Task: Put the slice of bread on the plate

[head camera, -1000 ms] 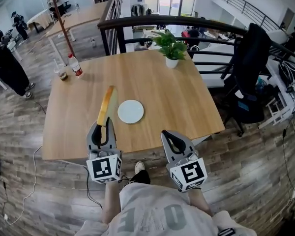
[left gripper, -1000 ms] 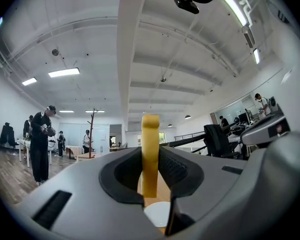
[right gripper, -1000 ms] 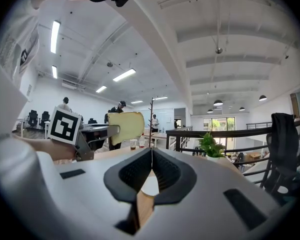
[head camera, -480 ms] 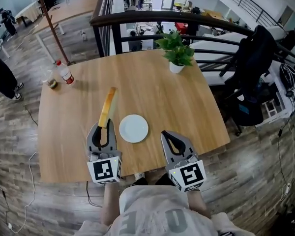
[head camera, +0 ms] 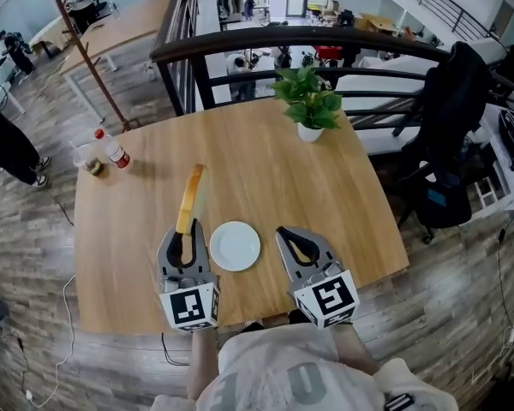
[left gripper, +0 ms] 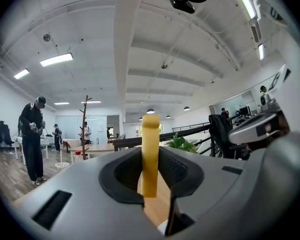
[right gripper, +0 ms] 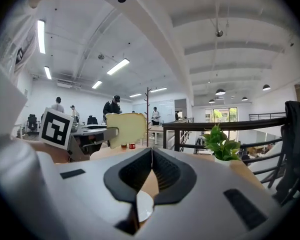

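A pale yellow slice of bread (head camera: 188, 197) stands on edge, pinched at its near end by my left gripper (head camera: 186, 227), which is shut on it. In the left gripper view the bread (left gripper: 150, 154) rises upright between the grey jaws. The bread (right gripper: 126, 129) shows flat-on in the right gripper view. A round white plate (head camera: 235, 246) lies on the wooden table (head camera: 325, 195), between the two grippers and just right of the left one. To the plate's right, my right gripper (head camera: 289, 234) has its jaws meeting at the tips, with nothing between them.
A potted plant (head camera: 308, 101) stands at the table's far edge. A bottle with a red cap (head camera: 113, 148) and a cup (head camera: 90, 161) sit at the far left corner. A dark railing (head camera: 265, 41) runs behind the table. A black chair (head camera: 445, 144) is at the right.
Both grippers have moved forward from the table's near edge to over the table. The plate, ahead of them before, now lies between them. The bread stays in the left gripper.
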The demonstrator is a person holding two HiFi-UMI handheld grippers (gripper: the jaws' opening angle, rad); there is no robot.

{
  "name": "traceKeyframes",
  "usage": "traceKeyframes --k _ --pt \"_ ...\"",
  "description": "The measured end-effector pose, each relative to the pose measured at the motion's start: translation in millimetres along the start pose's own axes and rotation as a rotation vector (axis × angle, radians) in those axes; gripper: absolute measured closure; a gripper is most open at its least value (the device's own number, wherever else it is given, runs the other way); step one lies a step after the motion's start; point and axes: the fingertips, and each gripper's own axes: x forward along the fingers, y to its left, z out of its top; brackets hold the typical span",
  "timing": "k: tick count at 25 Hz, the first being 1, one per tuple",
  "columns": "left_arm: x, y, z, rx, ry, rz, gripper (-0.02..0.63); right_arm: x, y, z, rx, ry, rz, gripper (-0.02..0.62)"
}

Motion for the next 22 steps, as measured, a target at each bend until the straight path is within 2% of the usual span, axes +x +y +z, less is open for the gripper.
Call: traceKeyframes --k 5,9,13,17,22 --pt "11 -5 -10 0.099 0.073 0.034 0.515 21 -10 13 -0.002 -0.034 0.053 0.577" --pt "16 -12 -13 0.121 0.099 0.036 0.515 30 -18 16 0.026 -0.049 0.077 0.577" --pt "21 -16 -27 0.151 0.166 0.033 0.515 42 -20 15 0.050 -0.051 0.102 0.577" --pt "18 -21 -59 0.334 0.297 0.029 0.515 43 -17 15 0.045 -0.051 0.120 0.577" --pt "18 -32 -101 0.465 0.426 -0.014 0.515 39 -21 2 0.064 -0.016 0.112 0.577"
